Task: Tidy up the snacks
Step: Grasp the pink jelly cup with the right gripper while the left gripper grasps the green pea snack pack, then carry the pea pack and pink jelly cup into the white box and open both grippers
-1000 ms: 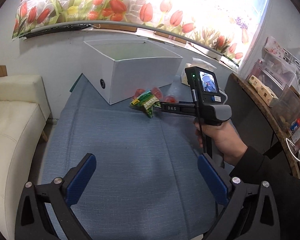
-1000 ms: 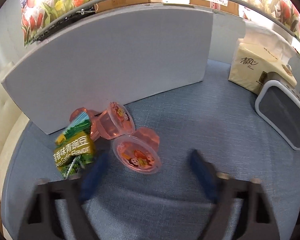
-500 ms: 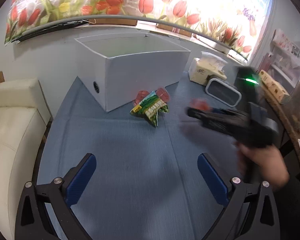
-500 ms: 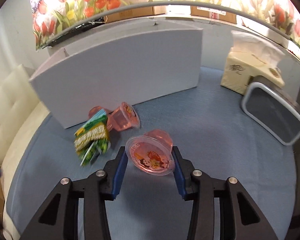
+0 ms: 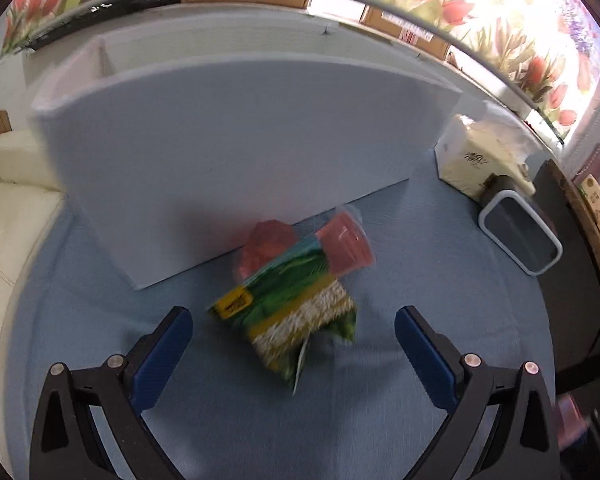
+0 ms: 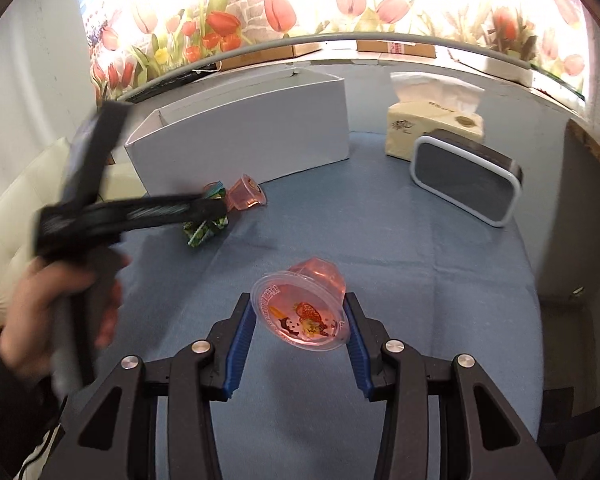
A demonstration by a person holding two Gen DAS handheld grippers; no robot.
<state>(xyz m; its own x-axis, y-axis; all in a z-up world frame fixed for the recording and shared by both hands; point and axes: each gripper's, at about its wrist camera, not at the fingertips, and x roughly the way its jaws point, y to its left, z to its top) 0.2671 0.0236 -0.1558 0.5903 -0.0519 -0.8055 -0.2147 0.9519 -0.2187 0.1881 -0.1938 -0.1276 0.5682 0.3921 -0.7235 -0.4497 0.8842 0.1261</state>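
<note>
My right gripper (image 6: 300, 312) is shut on a pink jelly cup (image 6: 302, 308) and holds it above the blue cloth. My left gripper (image 5: 294, 332) is open, its blue pads on either side of a green snack bag (image 5: 292, 312) lying on the cloth. Two more pink jelly cups (image 5: 344, 244) lie just behind the bag, against the white box (image 5: 236, 152). In the right wrist view the left gripper (image 6: 216, 210) reaches over the bag (image 6: 204, 230), with one jelly cup (image 6: 246, 198) beside it and the white box (image 6: 252, 136) behind.
A tissue box (image 6: 432, 128) and a grey white-rimmed container (image 6: 466, 180) stand to the right of the white box. A cream sofa (image 5: 4, 216) is at the left. A wooden shelf edge (image 5: 592, 216) runs along the right.
My right gripper closed on the jelly cup and drew it back and up from the pile. My left gripper moved forward to straddle the green snack bag.
</note>
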